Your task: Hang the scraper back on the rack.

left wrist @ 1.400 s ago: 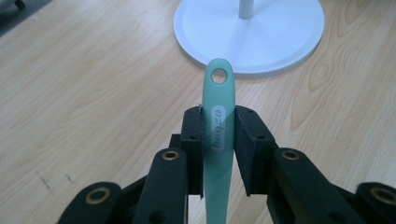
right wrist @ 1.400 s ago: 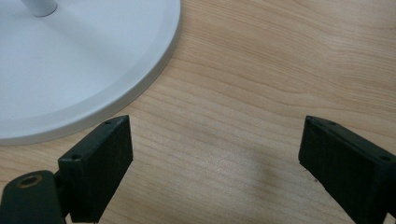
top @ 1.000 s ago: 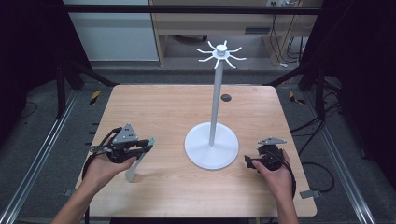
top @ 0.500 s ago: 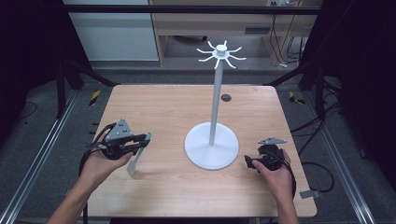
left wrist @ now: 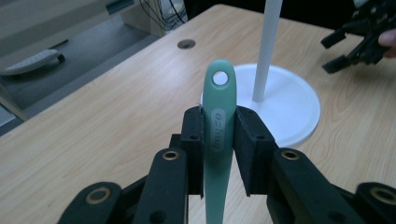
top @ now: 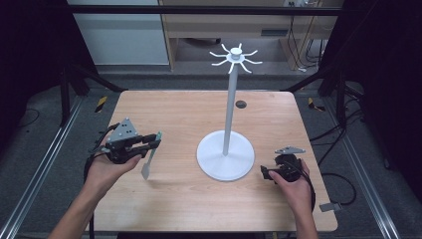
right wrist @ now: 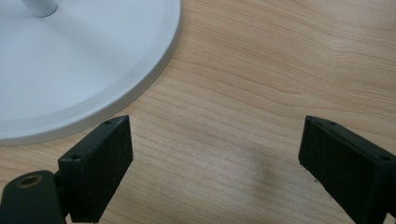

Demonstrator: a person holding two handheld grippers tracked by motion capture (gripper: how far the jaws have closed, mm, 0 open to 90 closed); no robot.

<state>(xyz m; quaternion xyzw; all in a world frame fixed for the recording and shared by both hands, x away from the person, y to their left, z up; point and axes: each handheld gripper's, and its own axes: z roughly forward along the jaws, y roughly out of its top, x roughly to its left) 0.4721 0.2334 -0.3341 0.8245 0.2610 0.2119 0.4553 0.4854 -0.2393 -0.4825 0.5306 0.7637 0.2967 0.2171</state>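
Left gripper (top: 155,139) lifts a mint-green utensil (left wrist: 218,121) off the wooden table (top: 179,114); right gripper (top: 266,173) sits idle.

The left pads are clamped tight on the utensil's handle, hanging hole toward the white stand (top: 226,154), its pale end dangling over the left of the table. The right jaws stand wide apart with nothing between, low beside the stand's round base.

Wooden table (top: 189,114) on grey floor (top: 45,144), wooden shelving (top: 219,25) behind; dark surroundings, black frame bar (top: 199,8) overhead
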